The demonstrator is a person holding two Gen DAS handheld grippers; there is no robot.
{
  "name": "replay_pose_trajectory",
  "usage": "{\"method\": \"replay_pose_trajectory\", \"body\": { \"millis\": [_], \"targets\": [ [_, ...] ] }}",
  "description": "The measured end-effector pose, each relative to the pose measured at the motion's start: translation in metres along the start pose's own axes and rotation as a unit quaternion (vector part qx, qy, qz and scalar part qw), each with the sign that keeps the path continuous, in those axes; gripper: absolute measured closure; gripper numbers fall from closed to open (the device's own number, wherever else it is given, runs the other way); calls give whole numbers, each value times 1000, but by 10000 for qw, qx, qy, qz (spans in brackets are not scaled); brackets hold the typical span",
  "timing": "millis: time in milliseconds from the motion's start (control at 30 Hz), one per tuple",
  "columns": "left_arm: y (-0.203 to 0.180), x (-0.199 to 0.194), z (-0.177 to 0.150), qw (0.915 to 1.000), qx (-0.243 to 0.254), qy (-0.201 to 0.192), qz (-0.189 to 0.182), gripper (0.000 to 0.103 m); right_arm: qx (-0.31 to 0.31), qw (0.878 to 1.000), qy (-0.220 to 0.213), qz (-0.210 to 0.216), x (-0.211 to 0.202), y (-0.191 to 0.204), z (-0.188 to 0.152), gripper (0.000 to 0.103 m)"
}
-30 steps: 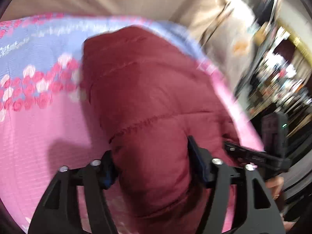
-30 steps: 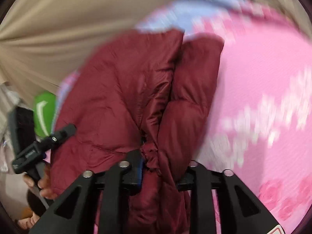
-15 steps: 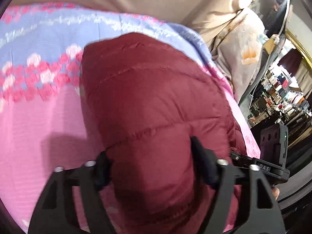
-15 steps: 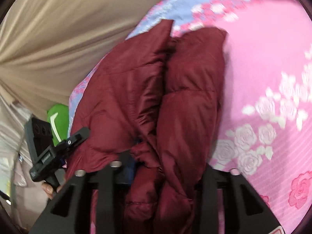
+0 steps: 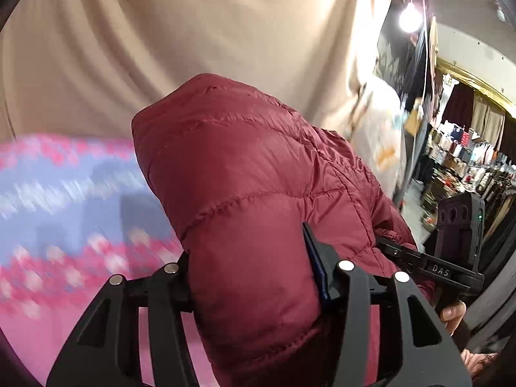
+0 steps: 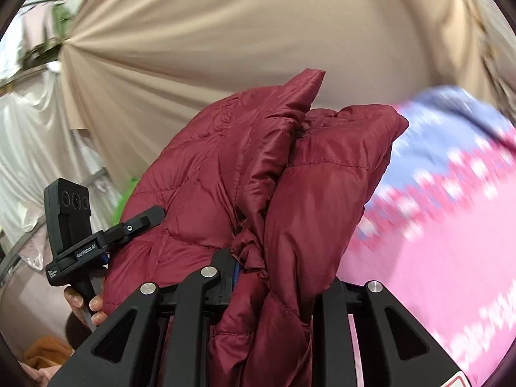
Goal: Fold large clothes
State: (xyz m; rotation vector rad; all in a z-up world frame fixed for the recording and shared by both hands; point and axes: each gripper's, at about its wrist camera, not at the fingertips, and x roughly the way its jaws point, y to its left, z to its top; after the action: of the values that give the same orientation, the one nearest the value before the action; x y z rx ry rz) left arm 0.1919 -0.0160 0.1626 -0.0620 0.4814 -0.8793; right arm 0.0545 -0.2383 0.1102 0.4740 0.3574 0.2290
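Your left gripper point(image 5: 254, 277) has a thick fold of the maroon puffer jacket point(image 5: 258, 174) between its fingers, which have just been closing and are clamped on it. The padding swallows the left fingertip completely; only the blue pad edge of the right finger point(image 5: 317, 264) shows. Your right gripper point(image 6: 274, 274) is pinched on a bunched fold of the same jacket, its fingers also just closing, and the fingertips are buried in fabric there too. The jacket is held up off the bed, its far end raised against the beige curtain point(image 5: 193, 32). The pink and blue floral bedspread point(image 5: 64, 193) below is smeared with blur, so the pattern is hard to read. From the left view you can read "DAS" on the other gripper's arm; from the right view, "GenRobot.AI". Your left hand point(image 6: 84, 303) wraps the handle, fingers curled, at the frame's lower left. Shelves at far right are too small to make out.
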Motion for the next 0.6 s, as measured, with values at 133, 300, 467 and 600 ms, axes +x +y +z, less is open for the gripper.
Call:
{"method": "replay_pose_trajectory", "body": {
  "millis": [133, 300, 467, 600],
  "targets": [
    [32, -23, 19, 9985, 297, -298, 339, 52, -50, 9996, 17, 273, 37, 26, 19, 81],
    [106, 13, 5, 9973, 6, 181, 708, 50, 98, 9981, 506, 343, 122, 17, 13, 79],
    [196, 84, -58, 9849, -660, 982, 1266, 43, 420, 9859, 1588, -307, 231, -30, -43, 72],
    [222, 77, -98, 9837, -1037, 633, 1325, 30, 1182, 9798, 1605, -151, 229, -67, -69, 50]
  ]
}}
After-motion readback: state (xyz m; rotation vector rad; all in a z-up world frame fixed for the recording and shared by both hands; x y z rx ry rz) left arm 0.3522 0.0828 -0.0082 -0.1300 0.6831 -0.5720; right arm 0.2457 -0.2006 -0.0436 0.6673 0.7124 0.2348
